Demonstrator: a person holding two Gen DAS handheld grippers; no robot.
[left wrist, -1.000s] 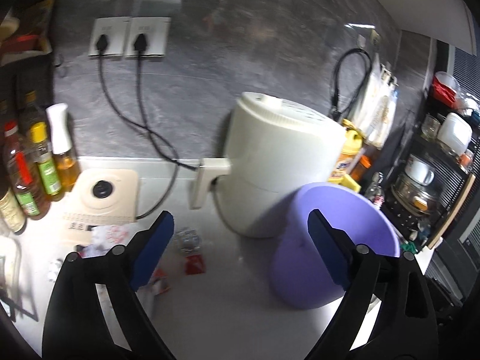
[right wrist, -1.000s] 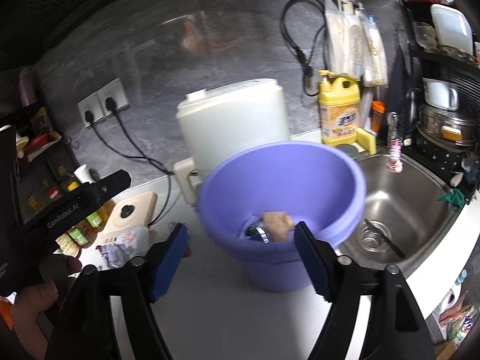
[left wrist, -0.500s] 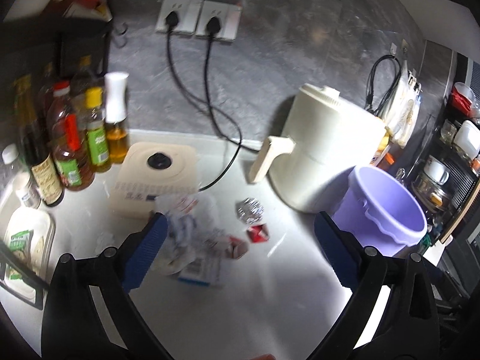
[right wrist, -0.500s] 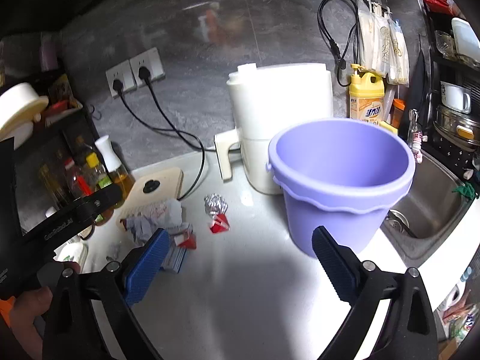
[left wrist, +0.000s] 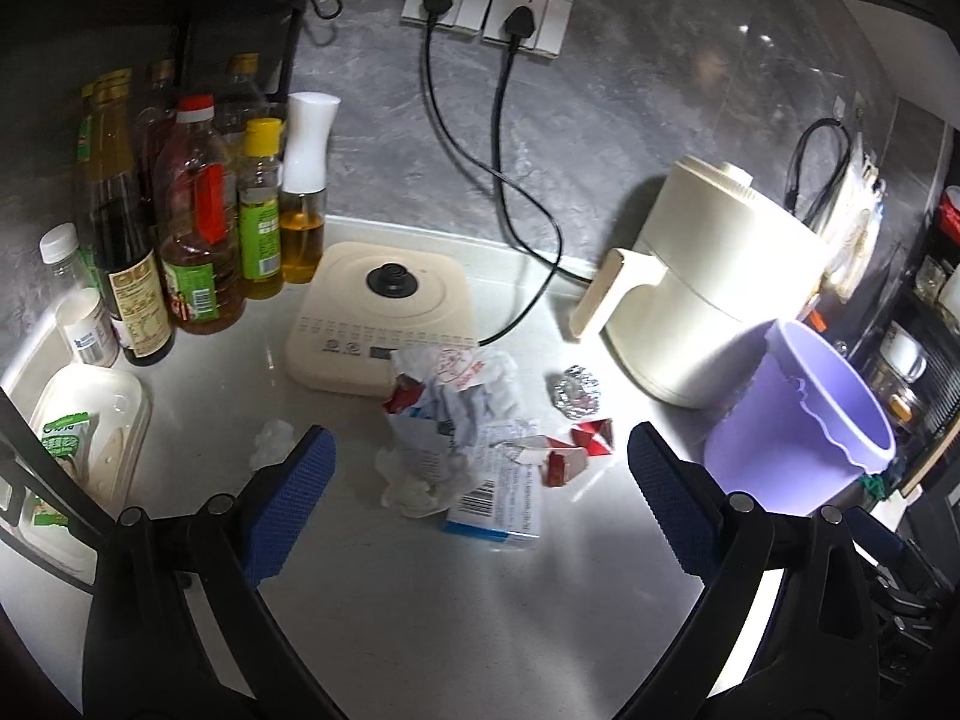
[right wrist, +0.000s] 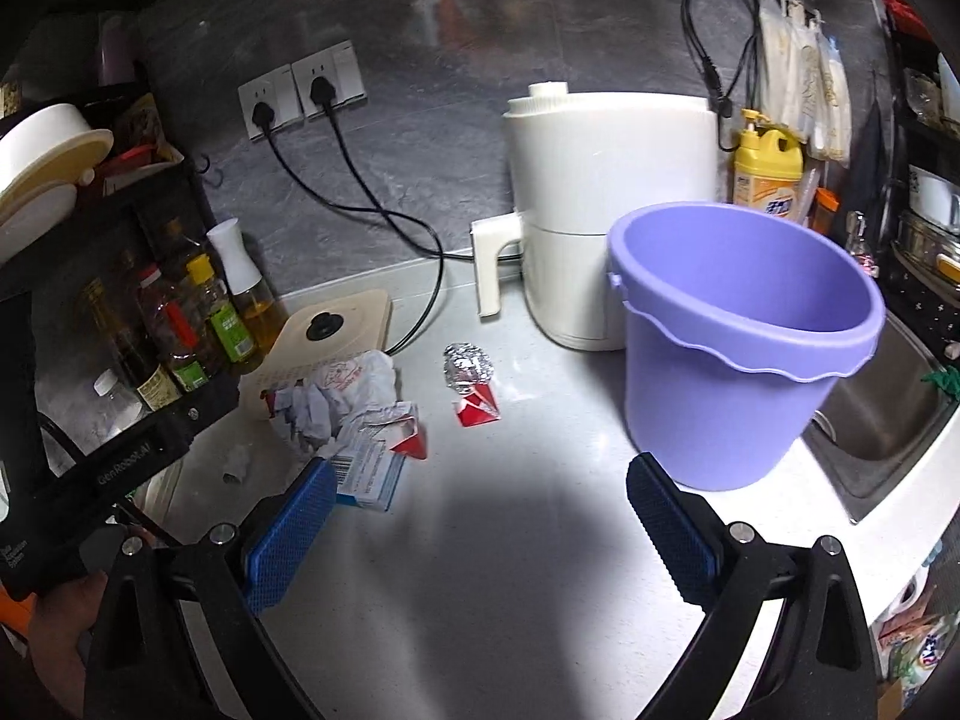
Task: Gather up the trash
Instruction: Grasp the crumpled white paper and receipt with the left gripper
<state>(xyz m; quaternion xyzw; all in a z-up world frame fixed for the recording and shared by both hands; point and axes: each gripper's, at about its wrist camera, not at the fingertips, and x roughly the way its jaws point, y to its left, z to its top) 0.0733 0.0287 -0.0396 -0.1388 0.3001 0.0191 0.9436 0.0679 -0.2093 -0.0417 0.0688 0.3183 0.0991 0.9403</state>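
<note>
A heap of trash lies on the white counter: crumpled paper (left wrist: pixel 465 390) (right wrist: pixel 336 393), a flattened blue and white carton (left wrist: pixel 501 501) (right wrist: pixel 369 471), red wrapper scraps (left wrist: pixel 591 438) (right wrist: pixel 477 408), a foil ball (left wrist: pixel 575 391) (right wrist: pixel 467 365) and a small white wad (left wrist: pixel 271 441). The purple bucket (left wrist: pixel 810 432) (right wrist: pixel 738 354) stands upright to the right of it. My left gripper (left wrist: pixel 480 510) hangs open just short of the heap, nothing between its pads. My right gripper (right wrist: pixel 474 534) is open too, over bare counter between the heap and the bucket.
A cream air fryer (left wrist: pixel 714 294) (right wrist: pixel 606 210) stands behind the bucket, a cream base unit (left wrist: pixel 381 312) behind the trash, both corded to wall sockets. Oil and sauce bottles (left wrist: pixel 198 228) line the left; a lidded white box (left wrist: pixel 84 420) lies at the near left. A sink (right wrist: pixel 882 420) lies on the right.
Both grippers pulled back from the bucket and swung left toward the trash heap; the right jaws spread wider. The bucket, close below a second ago, now stands off to the right.
</note>
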